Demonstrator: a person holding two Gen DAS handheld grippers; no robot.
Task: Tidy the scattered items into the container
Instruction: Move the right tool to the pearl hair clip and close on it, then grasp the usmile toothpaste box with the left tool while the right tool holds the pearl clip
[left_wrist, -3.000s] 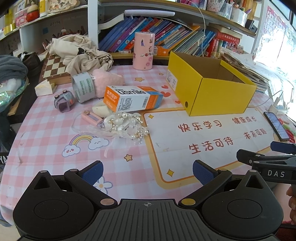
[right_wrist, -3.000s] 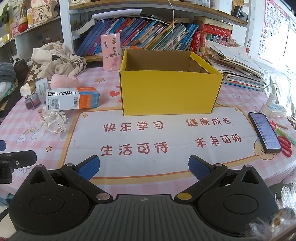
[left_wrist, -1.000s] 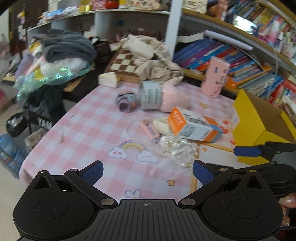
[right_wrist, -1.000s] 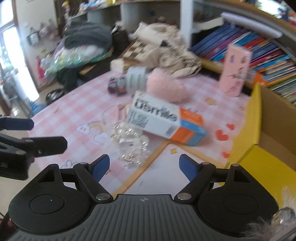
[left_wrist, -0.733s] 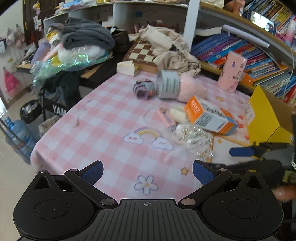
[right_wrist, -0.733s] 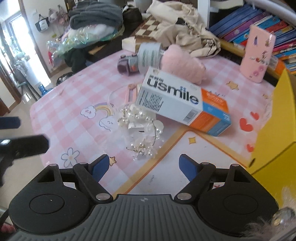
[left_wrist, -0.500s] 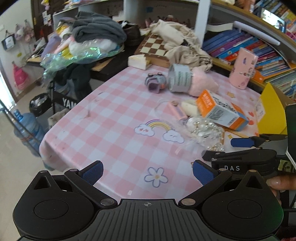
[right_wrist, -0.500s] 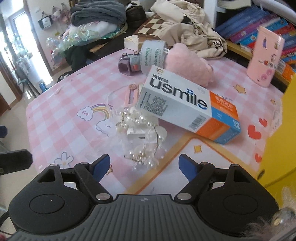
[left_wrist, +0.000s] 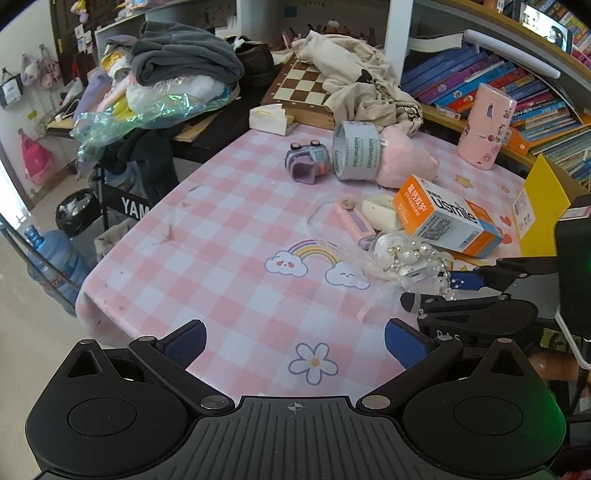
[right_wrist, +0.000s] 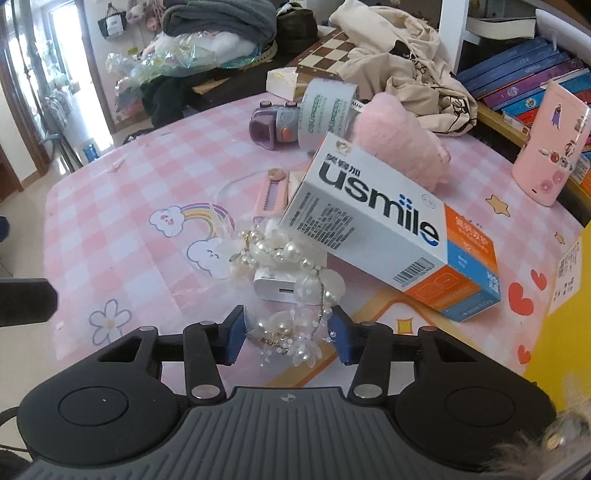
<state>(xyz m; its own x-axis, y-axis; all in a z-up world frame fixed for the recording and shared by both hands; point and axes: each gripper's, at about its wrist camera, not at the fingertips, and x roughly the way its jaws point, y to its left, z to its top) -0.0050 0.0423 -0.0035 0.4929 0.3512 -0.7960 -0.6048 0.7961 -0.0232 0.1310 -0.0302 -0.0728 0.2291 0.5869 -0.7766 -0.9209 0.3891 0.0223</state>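
Two views, left wrist first: my left gripper (left_wrist: 293, 334) hangs with jaws spread over bare checked cloth (left_wrist: 221, 236), gripping nothing, kept aside, I judge, to leave the clutter free; my right gripper (left_wrist: 439, 291) enters from the right, its fingers lying roughly level and pointing left into the pearl hairpiece (left_wrist: 413, 254). The yellow box (left_wrist: 543, 192), the container, stands at the far right. Right wrist: the jaws have just been closing and now bracket the hairpiece's (right_wrist: 291, 295) near end; whether the pads already press it I cannot tell. The piece runs lengthwise away from me toward the usmile carton (right_wrist: 376, 225), draped over a white charger (right_wrist: 275, 286), so the fingers straddle its narrow width.
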